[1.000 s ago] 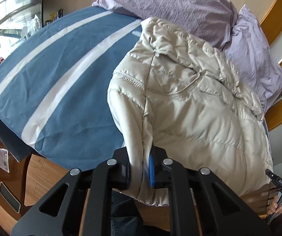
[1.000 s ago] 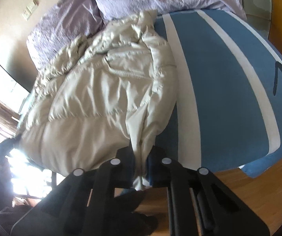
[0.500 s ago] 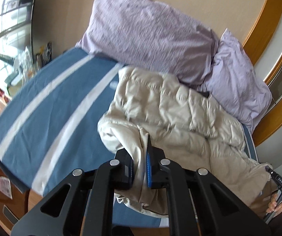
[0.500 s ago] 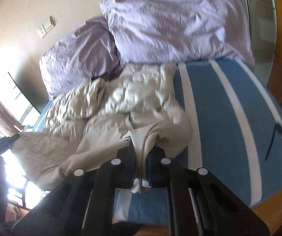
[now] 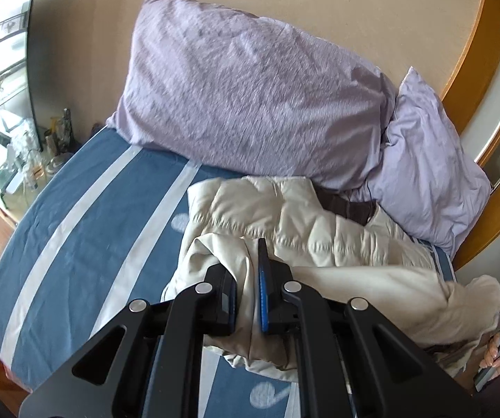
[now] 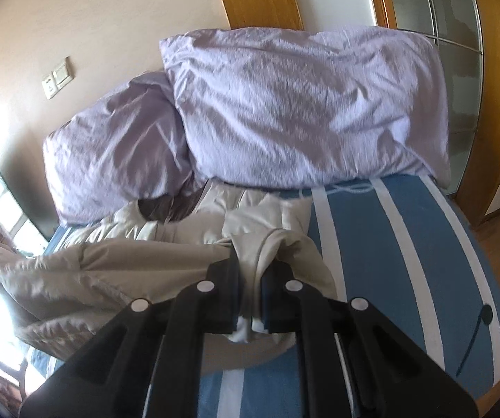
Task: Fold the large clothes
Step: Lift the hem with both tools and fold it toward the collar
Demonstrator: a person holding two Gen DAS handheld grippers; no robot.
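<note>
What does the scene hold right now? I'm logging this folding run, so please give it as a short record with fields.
garment: beige puffer jacket, bunched, dark lining showing at the collar
surface: blue bedspread with white stripes
left gripper: shut on jacket fabric
right gripper: shut on jacket fabric
behind jacket: two lilac pillows against the wall
fold state: not yet flat or finished

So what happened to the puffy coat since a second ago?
Both grippers carried the coat's near edge up the bed toward the purple pillows, folding it over itself. The left gripper and right gripper stayed clamped on the fabric. Pillows and striped blue bedcover did not move.
</note>
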